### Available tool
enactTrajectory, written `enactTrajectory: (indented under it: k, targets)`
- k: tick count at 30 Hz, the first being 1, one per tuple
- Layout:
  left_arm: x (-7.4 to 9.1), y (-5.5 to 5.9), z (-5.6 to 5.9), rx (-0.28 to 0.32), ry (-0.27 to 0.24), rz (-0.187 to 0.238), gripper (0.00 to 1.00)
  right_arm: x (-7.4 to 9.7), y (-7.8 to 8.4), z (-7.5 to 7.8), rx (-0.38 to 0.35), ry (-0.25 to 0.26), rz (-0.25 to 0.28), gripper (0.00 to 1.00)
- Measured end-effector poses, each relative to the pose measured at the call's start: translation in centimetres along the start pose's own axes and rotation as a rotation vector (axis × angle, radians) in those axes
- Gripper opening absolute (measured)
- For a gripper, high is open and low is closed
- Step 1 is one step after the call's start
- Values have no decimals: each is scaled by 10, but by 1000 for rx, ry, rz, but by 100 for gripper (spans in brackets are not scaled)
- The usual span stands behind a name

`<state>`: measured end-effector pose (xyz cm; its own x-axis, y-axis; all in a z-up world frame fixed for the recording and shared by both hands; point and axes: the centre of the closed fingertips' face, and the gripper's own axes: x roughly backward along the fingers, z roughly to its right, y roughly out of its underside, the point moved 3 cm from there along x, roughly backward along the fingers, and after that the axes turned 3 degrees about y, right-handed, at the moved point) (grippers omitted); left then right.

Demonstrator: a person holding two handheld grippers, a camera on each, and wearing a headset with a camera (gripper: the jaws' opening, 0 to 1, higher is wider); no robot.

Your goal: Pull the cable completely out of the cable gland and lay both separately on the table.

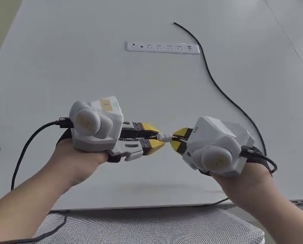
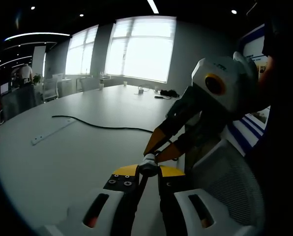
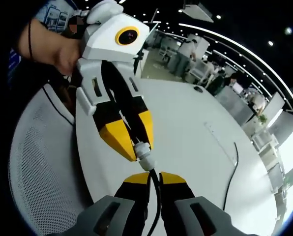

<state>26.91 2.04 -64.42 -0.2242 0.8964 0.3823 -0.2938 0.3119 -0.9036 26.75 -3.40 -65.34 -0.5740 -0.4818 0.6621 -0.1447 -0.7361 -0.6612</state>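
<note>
While hovering over the near edge of the surface [image 1: 65, 61], the left gripper [image 1: 159, 136] is pinching the ribbed white cable gland [image 3: 144, 153] in narrow jaws, and the right gripper [image 1: 176, 139] is clamping its thin black cable [image 3: 155, 189]

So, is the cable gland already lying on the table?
No, the cable gland is up in the air between the tips of the left gripper and the right gripper, above the table.

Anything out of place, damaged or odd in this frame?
Nothing stands out. The left gripper and right gripper face each other over the table, each closed on the black cable, with the white cable gland threaded on it between them. The power strip lies flat.
</note>
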Motion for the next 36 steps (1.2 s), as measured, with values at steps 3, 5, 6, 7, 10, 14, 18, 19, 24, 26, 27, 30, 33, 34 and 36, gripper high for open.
enactTrajectory:
  k: [3, 5, 6, 7, 10, 14, 18, 19, 24, 26, 27, 30, 33, 34, 36]
  targets:
    - [0, 0, 0, 2, -2, 5, 15, 0, 0, 0, -3, 0, 6, 2]
    - [0, 0, 0, 9, -3, 5, 15, 0, 0, 0, -5, -4, 8, 1]
    - [0, 0, 0, 8, -4, 6, 15, 0, 0, 1, -7, -4, 9, 1]
    - [0, 0, 0, 4, -6, 7, 15, 0, 0, 1, -7, -4, 10, 1]
    - [-1, -1, 0, -2, -10, 5, 15, 0, 1, 3, -25, -5, 12, 1]
    - [-1, -1, 0, -10, -15, 2, 15, -2, 3, 5, -58, -5, 15, 1]
    - [0, -2, 0, -6, -23, 5, 15, -2, 6, 8, -84, -1, 14, 1]
    - [0, -2, 0, -6, -26, 5, 15, -3, 7, 9, -89, 0, 13, 1]
    - [3, -3, -2, -7, -37, 9, 15, -3, 16, 17, -138, 14, 2, 1]
    - [3, -5, -2, -3, -39, 13, 15, -2, 18, 19, -156, 19, 2, 1]
    - [4, -6, -2, -5, -40, 15, 15, -2, 20, 20, -162, 20, 2, 1]
    - [3, -7, -2, -9, -42, 15, 15, -3, 24, 22, -204, 24, 1, 1]
    - [3, -7, -3, -10, -44, 16, 15, -3, 30, 24, -238, 33, -5, 1]
    - [3, -7, -3, -10, -44, 17, 15, -3, 32, 25, -254, 36, -10, 1]
    - [3, -7, -3, -10, -44, 16, 15, -4, 36, 27, -283, 38, -14, 1]
